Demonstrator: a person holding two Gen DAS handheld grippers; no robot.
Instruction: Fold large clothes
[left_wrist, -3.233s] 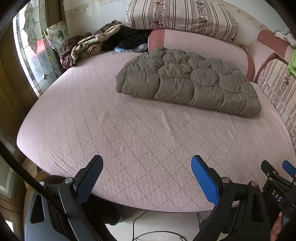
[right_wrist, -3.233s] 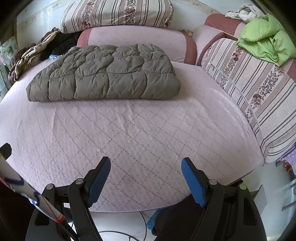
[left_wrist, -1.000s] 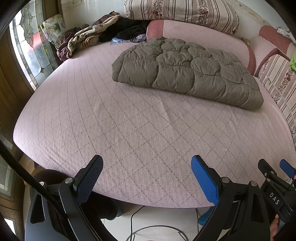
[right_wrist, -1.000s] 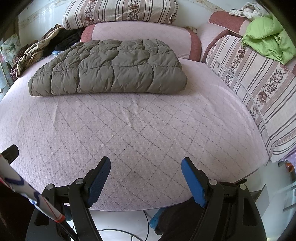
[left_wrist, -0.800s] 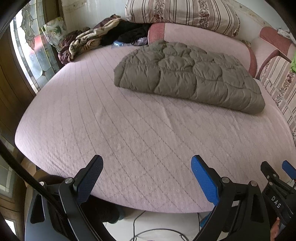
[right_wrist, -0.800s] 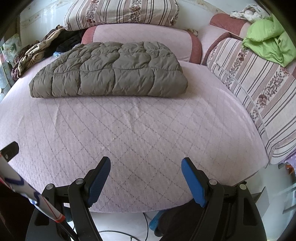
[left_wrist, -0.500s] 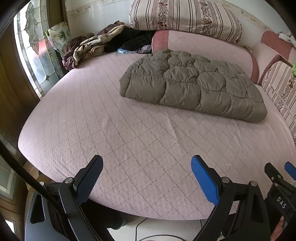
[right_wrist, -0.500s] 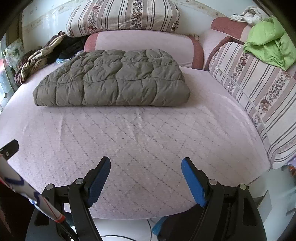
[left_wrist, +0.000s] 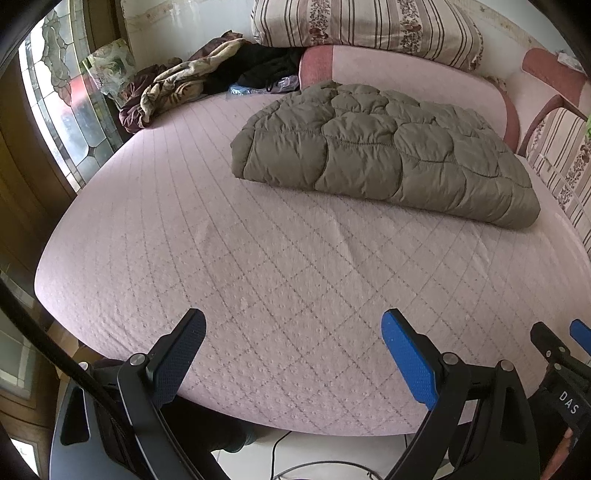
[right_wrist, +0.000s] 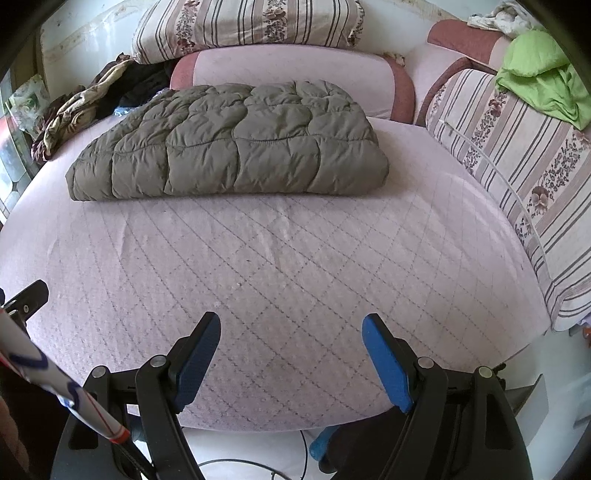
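I am holding both tongs, left (left_wrist: 291, 347) and right (right_wrist: 290, 349), spread and empty over the bed's (right_wrist: 258, 266) near edge; the folded jacket (right_wrist: 236, 147) is lying crosswise well ahead, neither hand clearly nearer.

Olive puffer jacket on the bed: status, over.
Left gripper open, empty. Right gripper open, empty. Olive puffer jacket lies folded at the far side of the pink bed, untouched. Nothing between grippers and jacket.
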